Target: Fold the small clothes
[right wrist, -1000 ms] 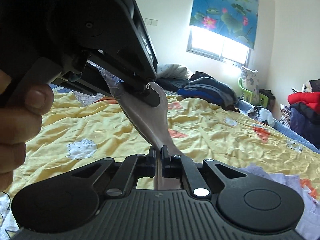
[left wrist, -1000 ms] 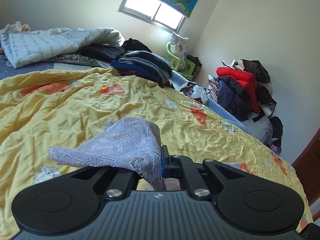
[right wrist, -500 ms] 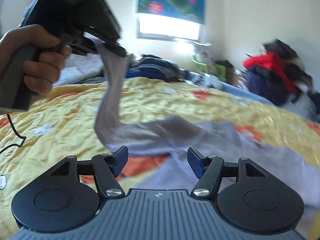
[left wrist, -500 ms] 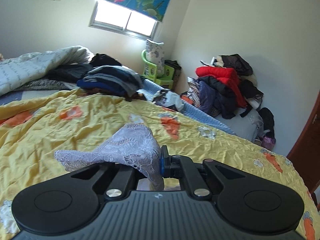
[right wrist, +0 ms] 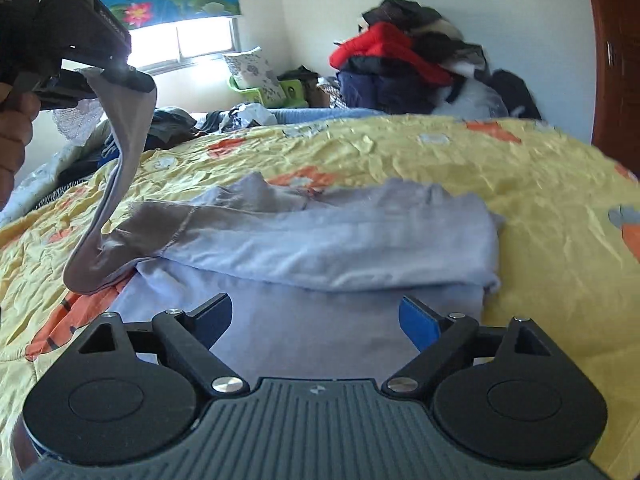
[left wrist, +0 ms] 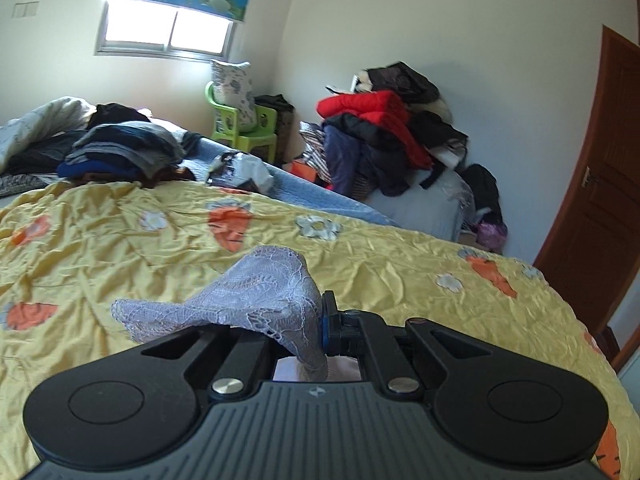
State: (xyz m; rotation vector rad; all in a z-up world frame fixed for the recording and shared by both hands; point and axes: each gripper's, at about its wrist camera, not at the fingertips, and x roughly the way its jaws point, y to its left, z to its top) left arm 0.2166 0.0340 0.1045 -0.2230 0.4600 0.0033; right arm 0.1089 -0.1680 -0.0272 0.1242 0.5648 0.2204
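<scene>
- Fingers of the left gripper (left wrist: 320, 322) are fully closed on the lace edge of the pale lilac garment (right wrist: 120, 128), holding it up in the air.
- Fingers of the right gripper (right wrist: 316, 320) are opening wide, with nothing pinched between the 2 pads.
- From the left gripper the garment hangs down; its lower end lies on the folded lilac clothes (right wrist: 340, 240).
- These clothes rest on the yellow quilt (left wrist: 120, 248) with carrot print.
</scene>
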